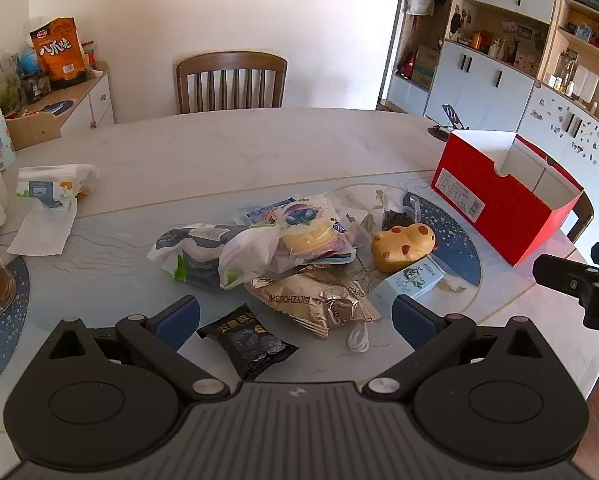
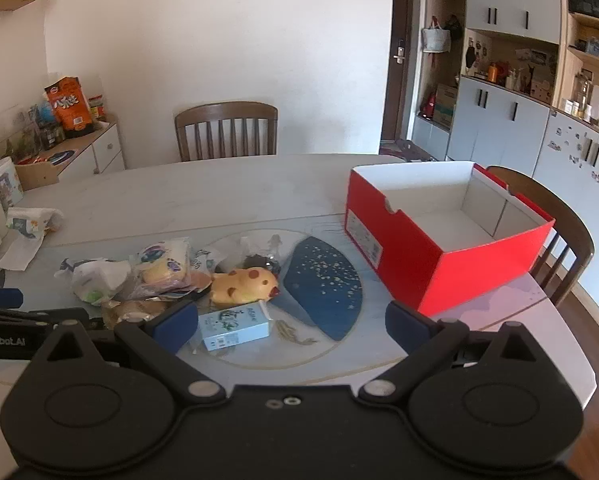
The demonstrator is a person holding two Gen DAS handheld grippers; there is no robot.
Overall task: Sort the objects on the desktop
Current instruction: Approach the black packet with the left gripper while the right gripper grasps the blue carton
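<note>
Because the snack packets are heaped on one another, several in the pile are half covered and their labels cannot be read. At the pile's 3 o'clock lies a yellow spotted toy, touching a dark bag behind it that is too creased to identify. A pale blue box lies at the toy's 6 o'clock, one end hidden by a finger in the right view. Far at 2 o'clock on the surface stands the red box, open, its inside white and bare. The left gripper holds its fingers wide apart, clamping nothing; a black packet lies on the surface between them. The right gripper is likewise spread wide and holds nothing, hovering near the blue mat.
</note>
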